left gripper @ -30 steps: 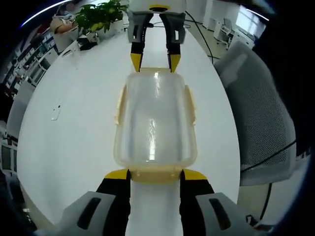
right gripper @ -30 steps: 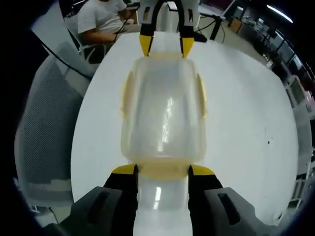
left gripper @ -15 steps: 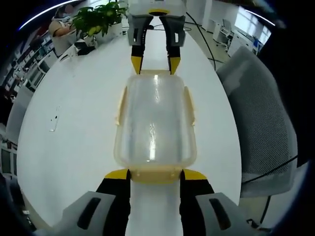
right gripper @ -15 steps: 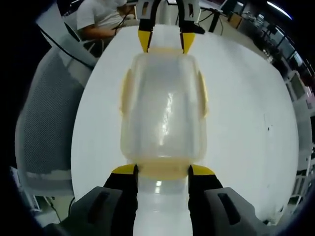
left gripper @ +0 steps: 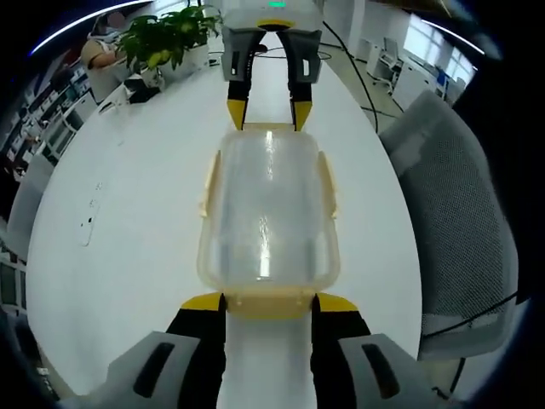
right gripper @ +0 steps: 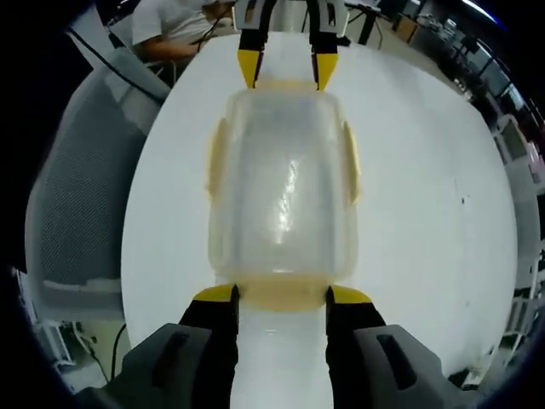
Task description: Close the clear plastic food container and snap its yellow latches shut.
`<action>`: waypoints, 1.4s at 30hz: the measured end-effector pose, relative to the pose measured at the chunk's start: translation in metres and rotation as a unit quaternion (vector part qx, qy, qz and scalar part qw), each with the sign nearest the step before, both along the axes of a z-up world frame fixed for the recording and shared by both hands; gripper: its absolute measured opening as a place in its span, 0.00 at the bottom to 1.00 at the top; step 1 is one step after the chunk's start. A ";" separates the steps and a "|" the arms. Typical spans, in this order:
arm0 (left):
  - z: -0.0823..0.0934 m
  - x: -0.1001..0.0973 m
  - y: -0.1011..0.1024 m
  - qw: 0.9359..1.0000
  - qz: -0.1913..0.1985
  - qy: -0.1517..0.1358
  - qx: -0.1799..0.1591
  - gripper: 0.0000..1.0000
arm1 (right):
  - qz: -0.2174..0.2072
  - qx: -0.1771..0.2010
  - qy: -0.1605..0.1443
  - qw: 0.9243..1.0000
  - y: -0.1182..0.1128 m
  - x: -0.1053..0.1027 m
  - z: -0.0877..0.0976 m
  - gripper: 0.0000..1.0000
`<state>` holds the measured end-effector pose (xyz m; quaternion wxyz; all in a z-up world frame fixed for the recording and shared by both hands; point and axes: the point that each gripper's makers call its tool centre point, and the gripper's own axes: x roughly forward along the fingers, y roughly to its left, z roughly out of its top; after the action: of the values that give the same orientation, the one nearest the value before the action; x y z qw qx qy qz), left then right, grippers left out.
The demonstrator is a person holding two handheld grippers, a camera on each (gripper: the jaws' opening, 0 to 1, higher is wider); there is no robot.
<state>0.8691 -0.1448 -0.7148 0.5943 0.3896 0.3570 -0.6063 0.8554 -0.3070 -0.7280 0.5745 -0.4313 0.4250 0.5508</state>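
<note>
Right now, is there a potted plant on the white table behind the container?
Yes, in the left gripper view a green potted plant stands on the white table beyond the container, to its left.

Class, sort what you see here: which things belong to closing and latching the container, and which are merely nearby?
Job:
clear container
end latch
left gripper
right gripper

Nearby:
white table
mesh chair
potted plant
seated person

clear container (left gripper: 268, 213), yellow latches (left gripper: 267, 303), white table (left gripper: 128, 247), grey mesh chair (left gripper: 460, 213)

No legible txt, labels, brands or nos. anywhere in either gripper view.
</note>
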 end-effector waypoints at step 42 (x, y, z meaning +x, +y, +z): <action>-0.007 0.001 -0.046 1.000 -0.004 0.002 -0.006 0.33 | -0.007 -0.038 -0.005 0.999 -0.048 0.004 -0.001 0.37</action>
<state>0.8704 -0.1910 -0.7213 0.5933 0.3867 0.3527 -0.6116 0.8590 -0.3547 -0.7285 0.5637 -0.4526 0.4455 0.5281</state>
